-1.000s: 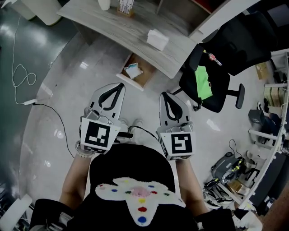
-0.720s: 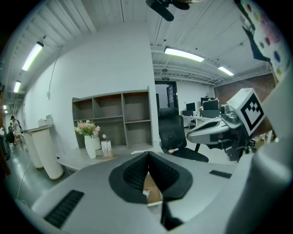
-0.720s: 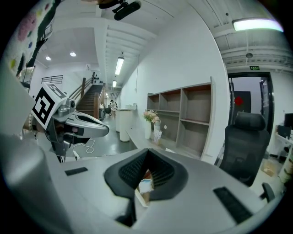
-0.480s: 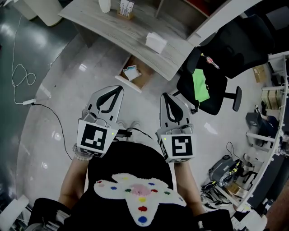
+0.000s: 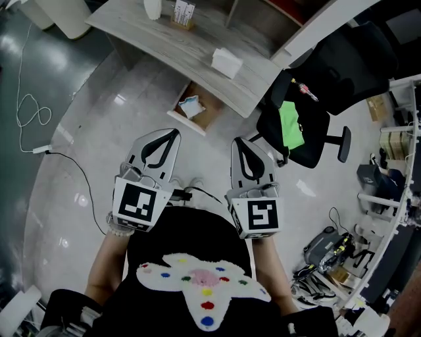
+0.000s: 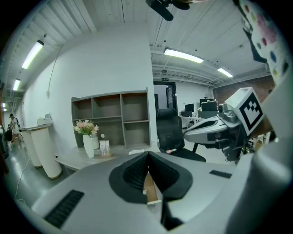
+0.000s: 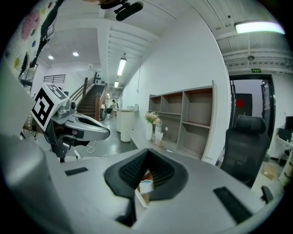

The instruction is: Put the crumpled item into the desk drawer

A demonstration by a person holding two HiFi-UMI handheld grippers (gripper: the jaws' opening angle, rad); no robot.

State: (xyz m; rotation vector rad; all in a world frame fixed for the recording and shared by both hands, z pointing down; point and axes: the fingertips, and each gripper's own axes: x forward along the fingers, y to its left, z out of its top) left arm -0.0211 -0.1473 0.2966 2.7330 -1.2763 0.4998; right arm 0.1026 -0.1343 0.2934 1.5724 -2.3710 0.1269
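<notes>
While crumpled item (image 5: 191, 104) lies in open drawer (image 5: 209, 112), left gripper (image 5: 173, 132), right gripper (image 5: 238, 141) jaws closed, empty.

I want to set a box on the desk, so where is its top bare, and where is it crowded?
The desk is bare in its middle, between the card stand and the white stack, and along the front edge above the open drawer. It is crowded at the back, where the vase stands beside the card stand.
</notes>
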